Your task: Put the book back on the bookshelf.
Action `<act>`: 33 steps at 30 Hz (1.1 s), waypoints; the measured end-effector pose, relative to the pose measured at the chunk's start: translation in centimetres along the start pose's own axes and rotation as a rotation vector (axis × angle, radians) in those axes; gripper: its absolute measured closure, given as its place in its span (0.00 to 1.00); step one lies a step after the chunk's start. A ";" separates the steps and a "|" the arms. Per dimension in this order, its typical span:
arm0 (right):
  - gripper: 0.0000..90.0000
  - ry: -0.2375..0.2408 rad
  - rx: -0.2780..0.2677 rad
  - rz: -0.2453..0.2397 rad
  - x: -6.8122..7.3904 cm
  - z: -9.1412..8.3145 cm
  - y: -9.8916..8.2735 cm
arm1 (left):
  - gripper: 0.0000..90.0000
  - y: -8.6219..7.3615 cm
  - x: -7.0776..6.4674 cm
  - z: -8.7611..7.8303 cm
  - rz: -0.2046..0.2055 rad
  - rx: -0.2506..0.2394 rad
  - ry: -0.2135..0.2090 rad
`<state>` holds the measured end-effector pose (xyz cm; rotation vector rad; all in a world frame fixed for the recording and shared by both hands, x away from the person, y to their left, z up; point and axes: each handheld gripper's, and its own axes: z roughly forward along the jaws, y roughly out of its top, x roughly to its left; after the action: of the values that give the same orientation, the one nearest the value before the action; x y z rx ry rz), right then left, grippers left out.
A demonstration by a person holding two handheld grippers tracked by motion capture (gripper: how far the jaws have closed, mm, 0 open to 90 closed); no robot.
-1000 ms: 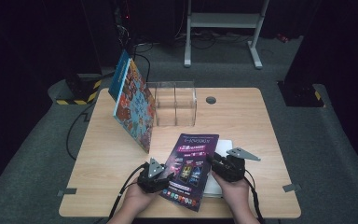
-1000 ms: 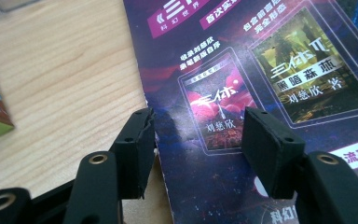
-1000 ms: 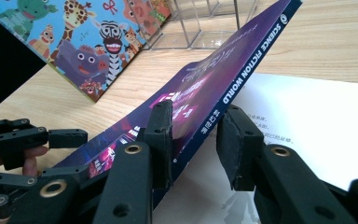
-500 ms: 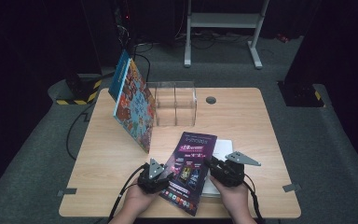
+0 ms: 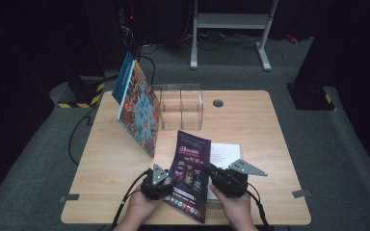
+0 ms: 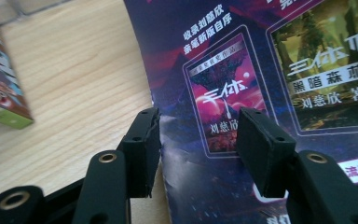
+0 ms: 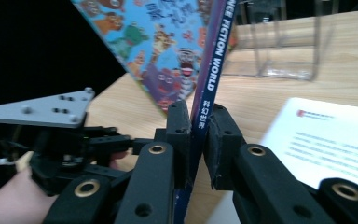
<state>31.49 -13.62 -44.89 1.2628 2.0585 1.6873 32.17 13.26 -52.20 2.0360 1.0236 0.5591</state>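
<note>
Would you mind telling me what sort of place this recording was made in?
Probably a lab or studio set up for recording: a wooden table stands on grey carpet in a dark room, cables run along the floor behind it, and a white metal stand is at the back.

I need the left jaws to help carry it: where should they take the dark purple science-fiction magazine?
Grip the dark purple science-fiction magazine by its free left edge, coming in from the left with the left gripper. The right gripper already pinches the spine, and the cover stands tilted up off the wooden table, leaving that edge exposed.
</note>
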 end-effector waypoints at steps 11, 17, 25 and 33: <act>0.94 0.074 -0.028 0.025 0.5 0.0 0.6 | 0.55 0.2 0.1 -0.8 0.003 -0.041 0.021; 0.94 0.063 -0.072 -0.007 0.9 -0.5 1.3 | 0.55 0.5 0.0 -1.4 -0.007 -0.088 0.019; 0.94 0.032 -0.119 -0.014 0.5 -0.9 2.5 | 0.55 0.7 0.4 -1.9 -0.050 -0.122 0.013; 0.94 -0.019 -0.192 -0.031 0.1 -1.4 4.6 | 0.55 0.7 0.7 -2.3 -0.062 -0.136 0.011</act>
<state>32.72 -14.62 -40.36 1.1755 1.8445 1.8016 31.40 14.59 -50.20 1.8772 1.0241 0.5921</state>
